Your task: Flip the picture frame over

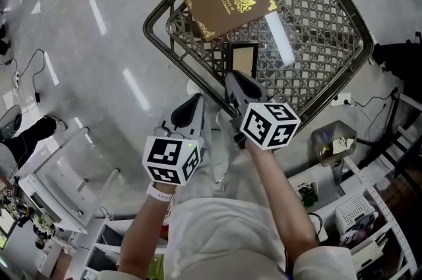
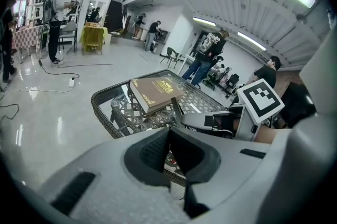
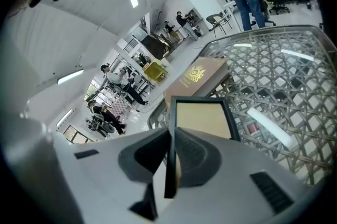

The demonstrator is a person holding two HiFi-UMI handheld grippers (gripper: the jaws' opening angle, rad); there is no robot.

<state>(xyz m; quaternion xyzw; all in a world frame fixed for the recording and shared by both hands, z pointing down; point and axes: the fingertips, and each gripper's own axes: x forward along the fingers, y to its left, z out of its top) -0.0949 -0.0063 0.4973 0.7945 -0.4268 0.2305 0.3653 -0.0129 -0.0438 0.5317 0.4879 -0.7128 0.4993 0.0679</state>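
The picture frame (image 1: 242, 58), black-edged with a tan panel, is over the near part of the wicker glass-top table (image 1: 158, 35). My right gripper (image 1: 235, 79) is shut on the frame's near edge. In the right gripper view the frame (image 3: 203, 118) stands out past my right gripper (image 3: 171, 134), its dark edge pinched between the pads. My left gripper (image 1: 190, 109) hangs to the left at the table's near rim, shut and holding nothing. From the left gripper view, my left gripper (image 2: 169, 134) points at the table, and the frame (image 2: 176, 108) shows edge-on.
A brown book (image 1: 227, 0) with gold ornament lies on the table's far left part. A bright strip (image 1: 280, 39) shows on the glass. Cables run over the floor at left. White shelving (image 1: 356, 213) stands at lower right, a clear rack (image 1: 66, 173) at lower left.
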